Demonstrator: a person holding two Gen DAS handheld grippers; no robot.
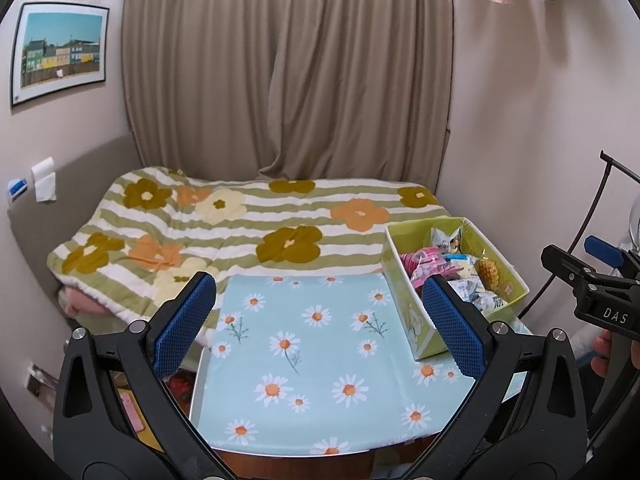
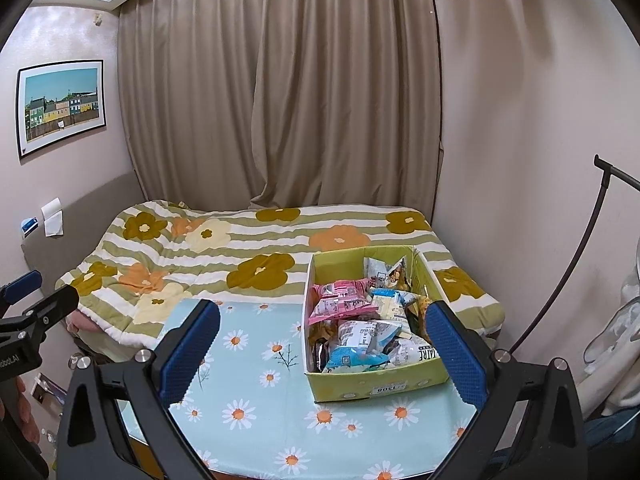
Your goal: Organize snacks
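A yellow-green cardboard box stands on the right of a table with a light blue daisy cloth. It holds several snack packets: pink ones, blue and white ones and a nut packet. The box also shows in the left wrist view. My left gripper is open and empty above the table's middle, left of the box. My right gripper is open and empty, held above the box's near left part.
A bed with a green-striped flower quilt lies behind the table. Beige curtains hang at the back. A wall and a black stand are to the right. Clutter lies on the floor at left.
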